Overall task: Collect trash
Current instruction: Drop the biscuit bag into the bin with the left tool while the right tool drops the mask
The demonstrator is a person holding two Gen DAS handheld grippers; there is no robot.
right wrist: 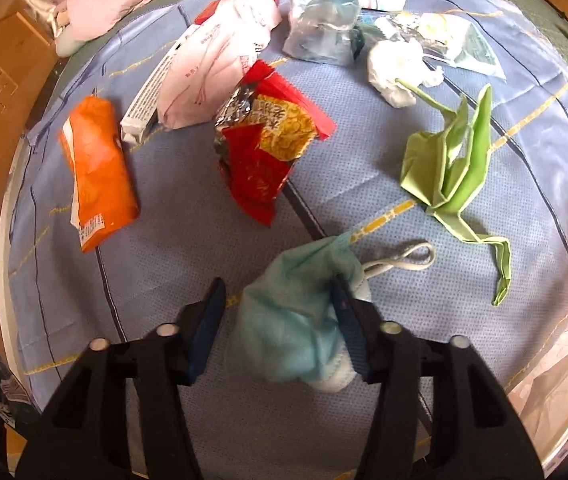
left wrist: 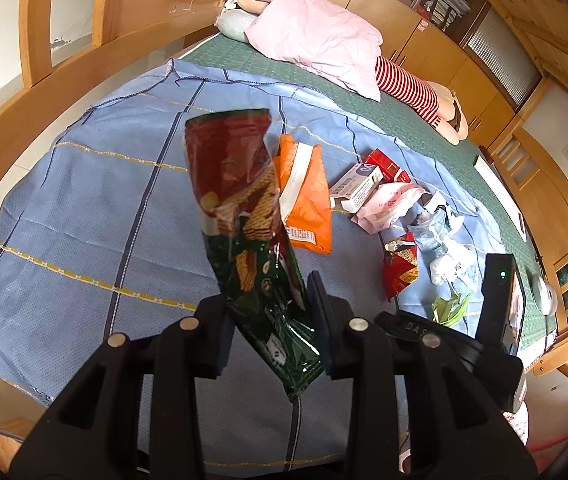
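Green snack wrapper clamped in left gripper jaws above blue sheet, crumpled face mask on bed straddled by narrowed right gripper jaws, grip cannot be told.

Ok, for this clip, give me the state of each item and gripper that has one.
Left gripper: shut on the green snack bag.
Green snack bag: lifted off the cloth, crumpled.
Right gripper: astride the face mask, left pad clear.
Face mask: crumpled, lying on the cloth.
Orange packet: flat, torn open.
Red wrapper: torn, crumpled.
Paper crane: folded, lying flat.
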